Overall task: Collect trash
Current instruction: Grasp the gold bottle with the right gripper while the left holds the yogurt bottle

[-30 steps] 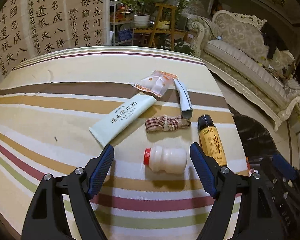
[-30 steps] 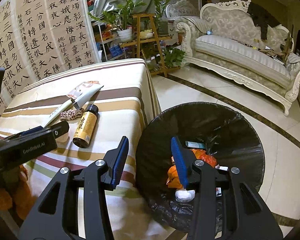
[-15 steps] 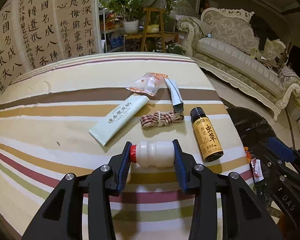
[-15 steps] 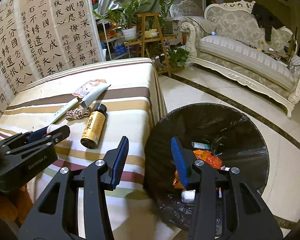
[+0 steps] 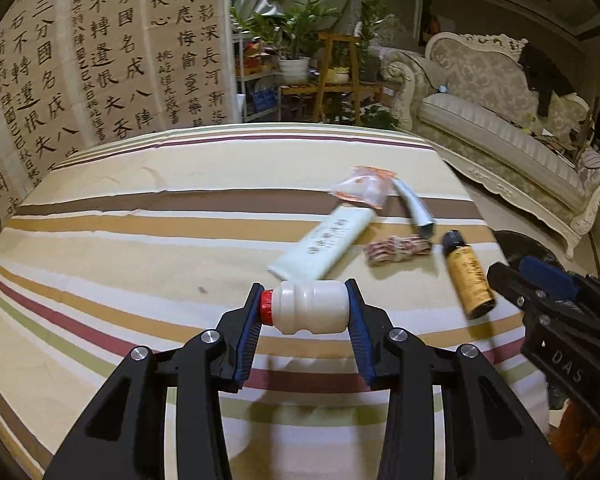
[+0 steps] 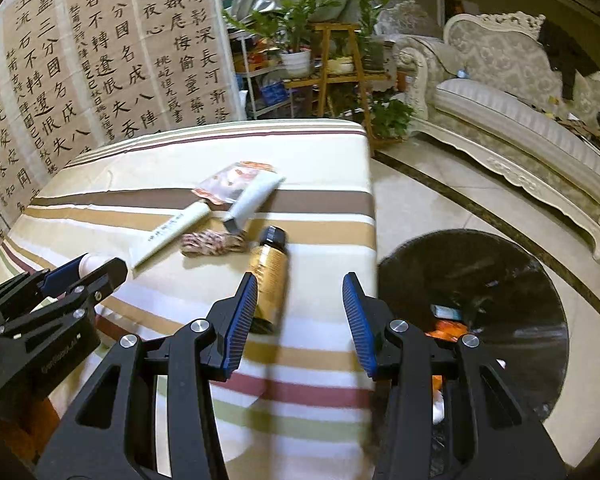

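**Trash collection — partway, one item in hand**

Left gripper (image 5: 306, 312): fingers clenched on small white bottle (image 5: 310, 307), red cap against one pad, base against the other; bottle looking lifted just clear of the striped bench (image 5: 140, 240). Not yet over the bin.

Right gripper (image 6: 300, 312): fingers parted, gripping nothing, hovering over the bench edge just beside the brown bottle (image 6: 269, 268).

Bin (image 6: 500, 264) standing on the floor beside the bench, black liner in; already holding some scraps (orange wrapper, something white, a small packet).

Remaining on bench: brown bottle, long white tube (image 5: 324, 242), checked ribbon (image 5: 398, 249), clear orange-printed wrapper (image 5: 364, 188), smaller grey tube (image 5: 414, 210). Five pieces lying untouched, clustered near the far right corner.

Judging: well short of finished; white bottle needing carrying to the bin next.
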Motion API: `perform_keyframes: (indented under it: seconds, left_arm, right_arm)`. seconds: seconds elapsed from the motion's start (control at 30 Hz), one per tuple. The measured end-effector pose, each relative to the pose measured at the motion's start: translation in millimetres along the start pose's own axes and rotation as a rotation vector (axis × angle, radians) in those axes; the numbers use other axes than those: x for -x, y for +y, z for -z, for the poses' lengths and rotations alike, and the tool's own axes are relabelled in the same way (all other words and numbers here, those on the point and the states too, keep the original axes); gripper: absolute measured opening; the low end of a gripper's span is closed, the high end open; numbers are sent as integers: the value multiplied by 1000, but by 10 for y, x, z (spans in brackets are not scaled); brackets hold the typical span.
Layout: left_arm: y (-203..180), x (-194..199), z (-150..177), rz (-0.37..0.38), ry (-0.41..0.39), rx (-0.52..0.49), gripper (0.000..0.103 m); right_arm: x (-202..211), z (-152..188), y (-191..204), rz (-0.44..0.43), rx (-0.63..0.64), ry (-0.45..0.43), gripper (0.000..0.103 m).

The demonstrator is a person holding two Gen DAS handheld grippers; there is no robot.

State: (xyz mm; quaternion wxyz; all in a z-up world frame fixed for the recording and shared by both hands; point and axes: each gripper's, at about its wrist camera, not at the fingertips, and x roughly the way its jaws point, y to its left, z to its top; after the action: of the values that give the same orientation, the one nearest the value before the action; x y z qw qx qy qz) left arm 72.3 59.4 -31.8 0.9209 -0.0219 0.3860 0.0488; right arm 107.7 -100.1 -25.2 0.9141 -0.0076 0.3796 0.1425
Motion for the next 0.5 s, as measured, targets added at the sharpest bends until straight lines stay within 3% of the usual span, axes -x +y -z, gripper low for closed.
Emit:
perform_keyframes:
  seconds: [0.13,0.17,0.33,0.43,0.47,0.5]
  left_arm:
    - [105,-2,18,-28,-5,12,41]
    - [134,-2,17,-31,-6,14,41]
    - [228,-14,25,-37,-6,30,41]
    - [249,-28,33,-31,-1,37,41]
    - [248,-39,33,-30,1,38,41]
    - [245,-44,36,-28,2,39,41]
  right_arm:
    - [-101,-61,139,-2,28,19,45]
    - [-124,-68,168,4,36,22,50]
    - [-238,-58,261,14,64,61,49]
    - [-267,-48,306,17,72,73,36]
    - [-271,-45,310,15,74,78,26]
    - [-274,-38,315,17,77,80,24]
